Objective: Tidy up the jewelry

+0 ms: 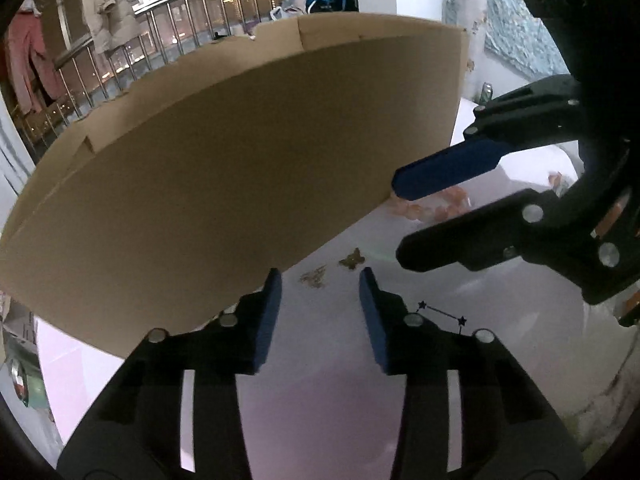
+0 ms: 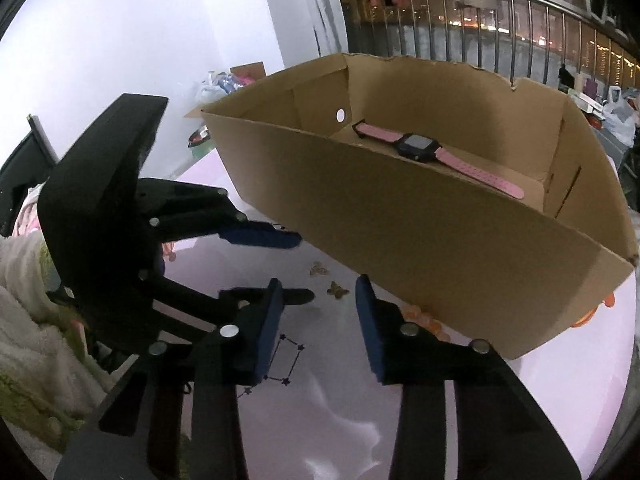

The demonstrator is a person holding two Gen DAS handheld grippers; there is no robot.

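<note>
Here, my left gripper (image 1: 320, 312) and right gripper (image 2: 318, 320) hang with fingers parted, grasping nothing, over the pink worktop (image 2: 340, 420). A gold butterfly piece (image 2: 337, 290) lies flat just beyond them. In the cardboard box (image 2: 400, 232) behind, a pink-strapped watch (image 2: 420, 147) stretches lengthwise along the floor.
</note>
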